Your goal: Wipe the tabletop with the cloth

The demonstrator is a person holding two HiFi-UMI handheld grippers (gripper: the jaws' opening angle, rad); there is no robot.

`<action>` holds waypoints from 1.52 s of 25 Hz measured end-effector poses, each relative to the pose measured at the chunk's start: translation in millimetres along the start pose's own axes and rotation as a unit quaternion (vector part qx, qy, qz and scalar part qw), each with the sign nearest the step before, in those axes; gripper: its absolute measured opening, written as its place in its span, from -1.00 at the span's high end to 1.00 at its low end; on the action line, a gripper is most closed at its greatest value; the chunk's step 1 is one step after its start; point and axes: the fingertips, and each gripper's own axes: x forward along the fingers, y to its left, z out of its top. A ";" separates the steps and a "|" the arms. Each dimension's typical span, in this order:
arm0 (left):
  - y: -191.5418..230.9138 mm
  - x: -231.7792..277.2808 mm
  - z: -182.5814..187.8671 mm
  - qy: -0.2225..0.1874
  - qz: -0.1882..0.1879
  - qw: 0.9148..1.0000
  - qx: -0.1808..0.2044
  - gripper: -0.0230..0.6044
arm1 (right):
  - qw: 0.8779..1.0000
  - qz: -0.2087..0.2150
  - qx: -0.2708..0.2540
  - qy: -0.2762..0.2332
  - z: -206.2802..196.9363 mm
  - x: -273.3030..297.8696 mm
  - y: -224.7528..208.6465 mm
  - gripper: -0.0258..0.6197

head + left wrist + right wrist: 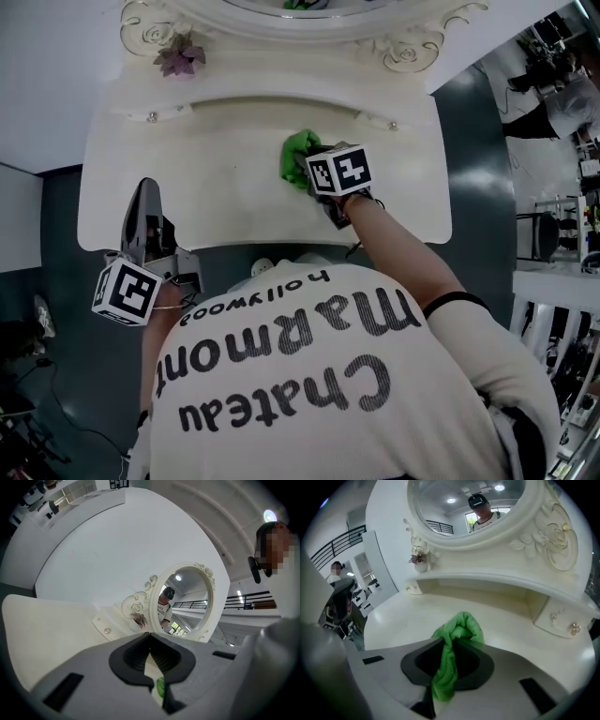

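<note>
My right claw is pinching the green cloth against the tabletop at 2 o'clock, mid-wipe, my left claw idling closed and empty at 7 o'clock; the next sweep is likely needing steady pressure.

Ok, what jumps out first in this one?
The bright green cloth catches the eye, pinched in the right claw down on the cream tabletop, right of its middle. Behind it stands an ornate oval mirror; the left claw hangs shut and empty at the near left edge.
</note>
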 end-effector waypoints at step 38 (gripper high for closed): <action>-86.0 -83.5 -61.9 -0.019 0.058 0.997 0.038 0.90 | 0.999 0.040 -0.025 -0.002 -22.8 -19.2 -36.4 0.72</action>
